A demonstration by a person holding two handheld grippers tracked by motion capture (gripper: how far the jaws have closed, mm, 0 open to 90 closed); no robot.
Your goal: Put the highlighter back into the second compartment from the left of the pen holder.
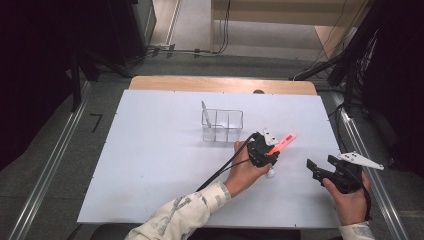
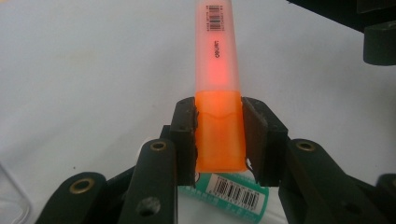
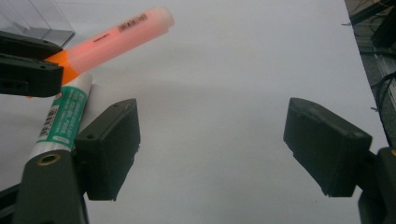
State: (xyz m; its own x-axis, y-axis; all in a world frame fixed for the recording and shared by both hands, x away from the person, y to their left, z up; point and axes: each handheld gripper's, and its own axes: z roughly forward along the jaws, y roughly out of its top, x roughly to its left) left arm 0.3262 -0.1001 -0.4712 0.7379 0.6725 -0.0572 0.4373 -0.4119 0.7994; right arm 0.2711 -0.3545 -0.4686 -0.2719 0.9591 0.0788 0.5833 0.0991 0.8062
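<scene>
Left hand-held gripper (image 2: 219, 135) — orange highlighter (image 2: 217, 70) between pads.

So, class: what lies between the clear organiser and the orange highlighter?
Nothing: in the high view the table is bare between the organiser and the highlighter held in the left claw.

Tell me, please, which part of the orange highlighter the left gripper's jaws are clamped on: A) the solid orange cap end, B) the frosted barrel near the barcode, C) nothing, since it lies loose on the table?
A: in the left gripper view the left gripper presses both pads against the orange highlighter at its opaque orange cap end, while the frosted barrel sticks out beyond them.
</scene>
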